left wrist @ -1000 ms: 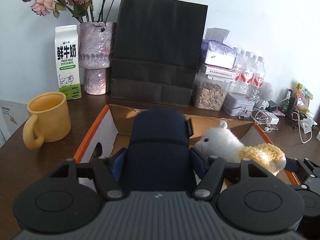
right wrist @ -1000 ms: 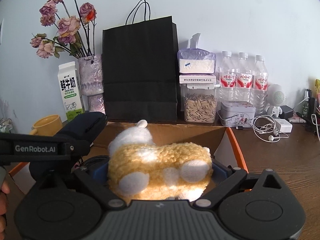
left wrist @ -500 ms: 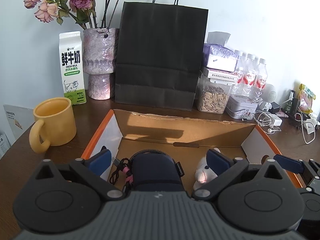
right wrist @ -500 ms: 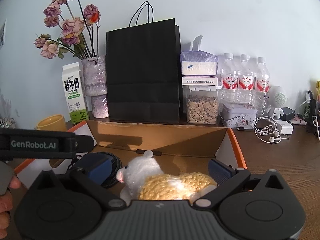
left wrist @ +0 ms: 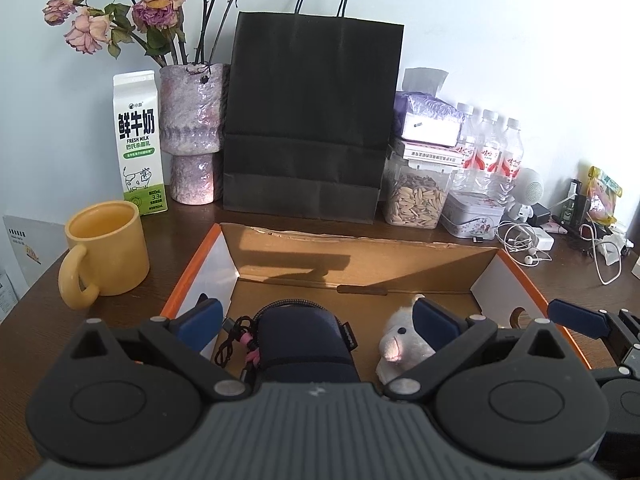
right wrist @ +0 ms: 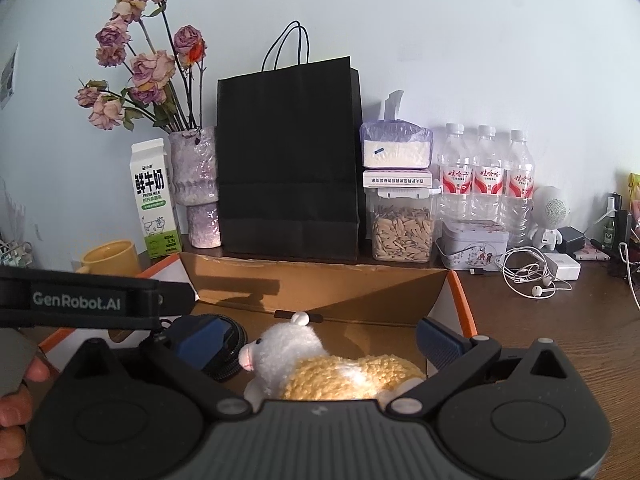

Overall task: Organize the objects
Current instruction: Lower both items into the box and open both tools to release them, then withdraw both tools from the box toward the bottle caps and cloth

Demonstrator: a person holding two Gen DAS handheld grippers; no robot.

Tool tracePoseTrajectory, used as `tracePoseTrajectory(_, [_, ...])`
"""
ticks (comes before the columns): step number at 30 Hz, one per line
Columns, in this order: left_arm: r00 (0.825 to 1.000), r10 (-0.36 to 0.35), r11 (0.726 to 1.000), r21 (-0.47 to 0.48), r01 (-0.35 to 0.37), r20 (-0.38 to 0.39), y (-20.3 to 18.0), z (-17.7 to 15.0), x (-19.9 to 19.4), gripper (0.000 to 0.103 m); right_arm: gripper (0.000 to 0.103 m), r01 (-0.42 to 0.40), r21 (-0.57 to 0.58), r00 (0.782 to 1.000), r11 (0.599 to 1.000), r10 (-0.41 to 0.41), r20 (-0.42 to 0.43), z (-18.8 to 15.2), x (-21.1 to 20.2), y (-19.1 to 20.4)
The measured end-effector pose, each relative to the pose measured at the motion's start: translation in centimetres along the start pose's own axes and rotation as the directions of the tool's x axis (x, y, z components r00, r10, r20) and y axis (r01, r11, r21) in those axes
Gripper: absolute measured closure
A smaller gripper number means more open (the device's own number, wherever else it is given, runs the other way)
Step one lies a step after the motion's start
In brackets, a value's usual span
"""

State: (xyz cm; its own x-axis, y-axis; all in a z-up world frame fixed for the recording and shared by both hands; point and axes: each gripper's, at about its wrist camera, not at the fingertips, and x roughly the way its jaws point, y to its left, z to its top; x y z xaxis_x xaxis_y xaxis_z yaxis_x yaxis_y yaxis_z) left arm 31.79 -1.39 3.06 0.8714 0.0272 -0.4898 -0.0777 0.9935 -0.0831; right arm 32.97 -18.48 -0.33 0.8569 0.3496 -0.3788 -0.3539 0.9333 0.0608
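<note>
Left gripper (left wrist: 316,320) now spread wide, navy padded pouch (left wrist: 304,344) released into orange-edged cardboard box (left wrist: 360,256); right gripper (right wrist: 316,340) likewise apart, plush sheep (right wrist: 320,364) dropped.

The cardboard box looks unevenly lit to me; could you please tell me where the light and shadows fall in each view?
Left wrist view: a sunlit band crosses the box's back wall, with a dark shadow below it; the pouch lies in shade. Right wrist view: the same wall is sunlit at left and shaded at right, and the toy's yellow back is brightly lit. Both views bend at the edges, with dark corners.
</note>
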Motion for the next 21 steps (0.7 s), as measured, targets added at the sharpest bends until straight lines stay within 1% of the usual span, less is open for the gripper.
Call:
tracePoseTrajectory(5, [1.0,-0.004,1.0,0.002,0.004,0.022,0.2,-0.1,-1.5,0.0,0.0,0.001,-0.011,1.0,1.0,0.0,0.012,0.1,-1.4,0.1])
tracePoseTrajectory(13, [0.998,-0.019,1.0,0.011,0.018,0.061,1.0,-1.3,-5.6,0.0,0.0,-0.009,-0.033,1.0,0.999,0.009,0.026,-0.3,-5.1,0.4])
tracePoseTrajectory(21, [0.998,-0.017,1.0,0.015,0.016,0.066,2.1,-2.9,-9.0,0.0,0.0,-0.02,-0.051,0.999,0.999,0.021,0.024,-1.6,-8.5,0.8])
